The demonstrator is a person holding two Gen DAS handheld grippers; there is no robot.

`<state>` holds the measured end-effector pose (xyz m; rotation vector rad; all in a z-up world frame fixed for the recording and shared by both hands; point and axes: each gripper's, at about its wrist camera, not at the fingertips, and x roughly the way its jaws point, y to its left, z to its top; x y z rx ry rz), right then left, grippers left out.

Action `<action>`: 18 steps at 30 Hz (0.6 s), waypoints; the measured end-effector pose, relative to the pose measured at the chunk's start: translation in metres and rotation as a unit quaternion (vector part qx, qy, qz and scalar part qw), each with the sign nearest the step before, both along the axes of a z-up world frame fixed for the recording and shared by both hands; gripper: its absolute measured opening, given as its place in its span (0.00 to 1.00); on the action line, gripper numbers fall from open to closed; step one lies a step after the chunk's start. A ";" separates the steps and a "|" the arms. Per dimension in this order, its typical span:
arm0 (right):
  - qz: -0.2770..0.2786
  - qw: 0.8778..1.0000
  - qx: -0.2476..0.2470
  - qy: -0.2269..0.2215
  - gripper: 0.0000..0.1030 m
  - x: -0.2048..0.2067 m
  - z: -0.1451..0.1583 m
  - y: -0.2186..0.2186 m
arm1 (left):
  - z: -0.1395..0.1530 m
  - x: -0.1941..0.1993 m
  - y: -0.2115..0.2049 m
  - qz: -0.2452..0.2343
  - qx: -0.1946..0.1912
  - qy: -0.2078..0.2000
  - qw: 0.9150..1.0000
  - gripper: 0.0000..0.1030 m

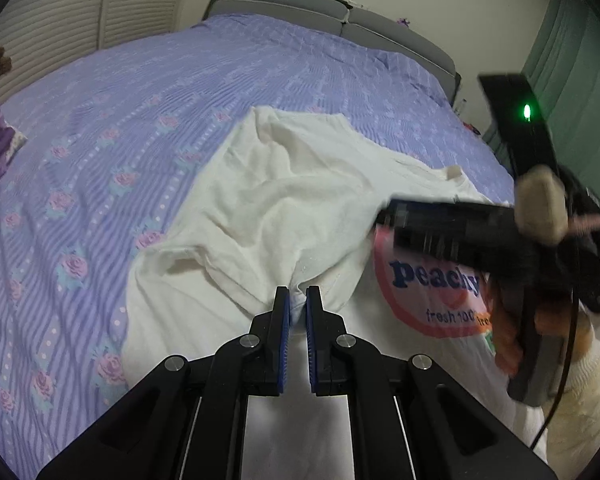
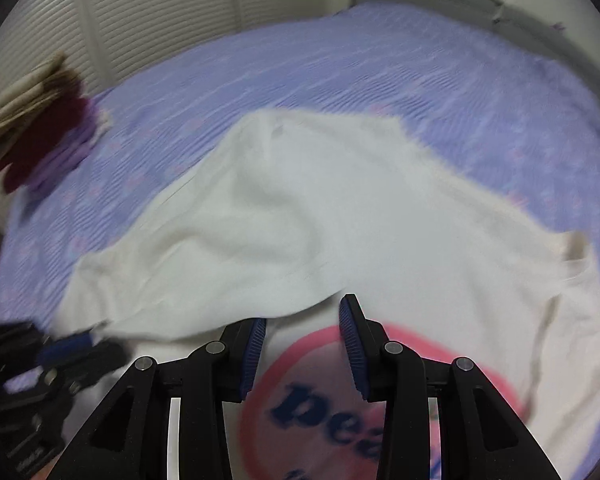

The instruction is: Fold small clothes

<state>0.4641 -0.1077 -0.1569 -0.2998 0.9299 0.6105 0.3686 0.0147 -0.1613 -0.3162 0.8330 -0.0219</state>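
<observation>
- Clamping a pinch of white fabric, the left gripper point(image 1: 298, 300) has its blue-padded jaws drawn nearly together on a raised fold of the white T-shirt point(image 1: 284, 208), at 6 o'clock in the left wrist view.
- The right gripper point(image 2: 304, 322) hangs over the shirt's printed front with its jaws wide apart and nothing between them.
- Print point(image 1: 432, 288): a pink-orange ring encloses dark blue lettering reading "peachy"; a smaller line below reads "fresh 100", with the rest cut off behind the right gripper. In the right wrist view only "pe" can be read at 6 o'clock, blurred.
- Garment position: the T-shirt lies on the near half of the bed, crumpled, with its upper layer folded over toward 10 o'clock and the print exposed toward 4 o'clock.
- Surface: a lilac bedspread point(image 1: 140, 128) with ribbed stripes, white dots and rows of pink roses covers the bed.
- A stack of folded clothes point(image 2: 40, 120), beige over maroon over purple, sits at 9 o'clock on the bedspread, well apart from the shirt.
- Room: a grey padded headboard point(image 1: 300, 4) stands at 12 o'clock, white louvred doors point(image 1: 80, 12) at 10 o'clock, and a green curtain point(image 1: 568, 60) at 2 o'clock.
</observation>
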 end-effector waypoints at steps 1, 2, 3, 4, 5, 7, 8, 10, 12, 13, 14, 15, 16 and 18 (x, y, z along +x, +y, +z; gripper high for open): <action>-0.017 1.000 0.014 -0.007 0.38 0.004 0.004 -0.007 | 0.000 -0.001 -0.002 -0.001 0.005 0.001 1.000 0.09; -0.040 0.999 0.025 -0.012 0.38 0.010 0.007 -0.015 | -0.001 -0.002 -0.003 -0.003 0.009 0.000 1.000 0.09; -0.061 0.998 0.024 -0.020 0.38 0.014 0.009 -0.021 | -0.001 -0.003 -0.005 -0.006 0.011 0.001 1.000 0.09; -0.079 0.996 0.023 -0.030 0.38 0.017 0.011 -0.027 | -0.003 -0.004 -0.006 -0.009 0.008 0.004 1.000 0.09; -0.089 0.995 0.027 -0.033 0.38 0.020 0.012 -0.032 | -0.004 -0.003 -0.007 -0.011 0.005 0.007 1.000 0.09; -0.082 0.995 0.049 -0.001 0.38 0.025 0.009 -0.038 | -0.003 -0.004 -0.006 -0.008 0.000 0.006 1.000 0.09; -0.078 0.996 0.050 0.004 0.38 0.024 0.008 -0.038 | -0.002 -0.003 -0.006 -0.008 -0.001 0.006 1.000 0.09; -0.066 0.997 0.042 -0.003 0.38 0.016 0.007 -0.038 | -0.002 -0.003 -0.005 -0.008 -0.002 0.005 1.000 0.09; -0.051 0.998 0.042 0.000 0.38 0.008 0.005 -0.037 | -0.003 -0.004 -0.005 -0.012 0.002 0.006 1.000 0.09; -0.047 0.998 0.037 -0.001 0.38 0.006 0.004 -0.035 | -0.003 -0.003 -0.006 -0.011 0.003 0.006 1.000 0.09; -0.043 0.999 0.027 -0.005 0.38 0.006 0.002 -0.031 | -0.004 -0.002 -0.006 -0.011 0.004 0.007 1.000 0.09; -0.042 0.999 0.020 -0.008 0.38 0.006 0.000 -0.029 | -0.005 -0.001 -0.007 -0.010 0.004 0.010 1.000 0.09; -0.037 0.999 0.012 -0.010 0.38 0.008 -0.002 -0.025 | -0.005 -0.002 -0.006 -0.011 0.003 0.012 1.000 0.09; -0.024 0.999 0.000 -0.022 0.38 0.010 -0.004 -0.018 | -0.005 0.000 -0.007 -0.012 0.006 0.012 1.000 0.09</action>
